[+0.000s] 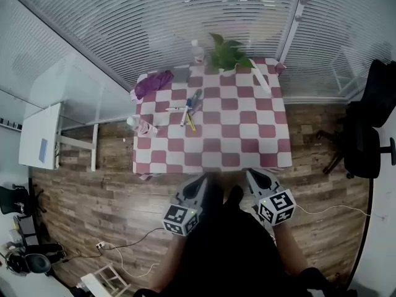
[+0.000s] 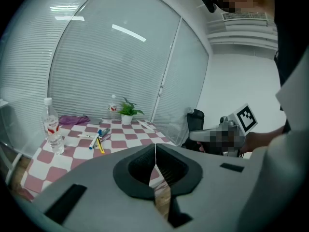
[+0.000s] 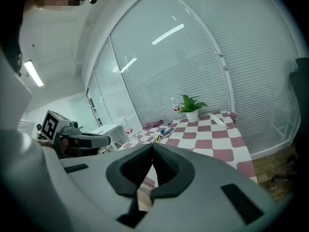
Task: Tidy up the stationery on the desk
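Several pens and markers [image 1: 189, 109] lie in a loose bunch left of centre on the red-and-white checked desk [image 1: 247, 147]. The same pens [image 2: 98, 138] show in the left gripper view and small [image 3: 165, 130] in the right gripper view. My left gripper [image 1: 200, 180] and right gripper [image 1: 252, 174] hover side by side just short of the desk's near edge, well away from the pens. The left gripper's [image 2: 155, 147] jaws meet at the tips with nothing between them. So do the right gripper's [image 3: 152, 146].
A purple cloth [image 1: 153, 82], a potted plant [image 1: 229, 54], a bottle [image 1: 198, 51] and a white strip [image 1: 260, 76] lie along the desk's far side. Another bottle [image 1: 141, 125] is at its left edge. A white side table [image 1: 40, 135] stands left, a black chair [image 1: 365, 135] right.
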Demonstrator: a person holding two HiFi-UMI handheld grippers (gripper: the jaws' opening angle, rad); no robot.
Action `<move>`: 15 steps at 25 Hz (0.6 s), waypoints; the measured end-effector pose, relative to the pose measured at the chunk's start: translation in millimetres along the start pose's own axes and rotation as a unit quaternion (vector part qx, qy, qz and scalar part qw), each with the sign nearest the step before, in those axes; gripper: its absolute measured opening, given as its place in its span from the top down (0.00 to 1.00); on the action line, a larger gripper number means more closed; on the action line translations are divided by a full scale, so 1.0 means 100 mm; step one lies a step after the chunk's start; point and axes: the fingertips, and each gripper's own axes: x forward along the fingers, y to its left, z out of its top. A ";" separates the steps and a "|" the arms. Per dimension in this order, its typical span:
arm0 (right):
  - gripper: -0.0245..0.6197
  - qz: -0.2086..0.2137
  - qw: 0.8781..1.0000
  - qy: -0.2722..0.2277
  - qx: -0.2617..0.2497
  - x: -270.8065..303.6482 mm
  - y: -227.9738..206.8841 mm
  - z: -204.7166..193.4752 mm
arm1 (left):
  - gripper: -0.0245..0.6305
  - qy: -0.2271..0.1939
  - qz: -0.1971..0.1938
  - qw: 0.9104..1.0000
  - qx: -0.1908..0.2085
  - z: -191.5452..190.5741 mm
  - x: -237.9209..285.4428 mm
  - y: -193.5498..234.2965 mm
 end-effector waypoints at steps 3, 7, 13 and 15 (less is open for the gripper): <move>0.93 -0.008 1.000 0.008 0.006 0.16 -0.02 0.00 | 0.91 0.015 -0.003 1.000 -0.014 -0.04 0.05 0.21; 0.93 -0.024 1.000 0.008 0.010 0.37 -0.06 0.20 | 0.91 0.043 0.027 0.999 -0.005 -0.07 0.14 0.73; 0.93 -0.050 0.999 0.002 0.014 0.75 -0.16 0.52 | 0.91 0.067 0.046 0.997 0.006 0.10 0.48 1.51; 0.93 -0.058 0.998 0.000 0.017 0.88 -0.18 0.60 | 0.91 0.071 0.041 0.997 0.010 0.14 0.62 1.72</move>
